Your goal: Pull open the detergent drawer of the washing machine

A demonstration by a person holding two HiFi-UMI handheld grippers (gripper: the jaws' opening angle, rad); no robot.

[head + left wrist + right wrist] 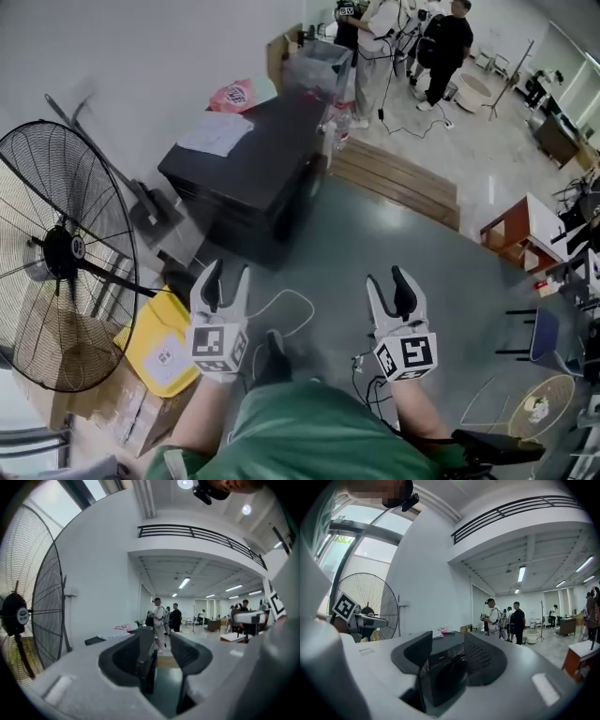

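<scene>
Black washing machine [253, 178] beyond right claw [385, 277]

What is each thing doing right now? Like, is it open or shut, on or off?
left tongs: open, nothing between them.
right tongs: open, nothing between them.
washing machine: round door looks shut, nothing pulled out of the front.
big fan: standing up; can't tell if it's spinning.
white cloth: lying flat on top of the washing machine.
</scene>
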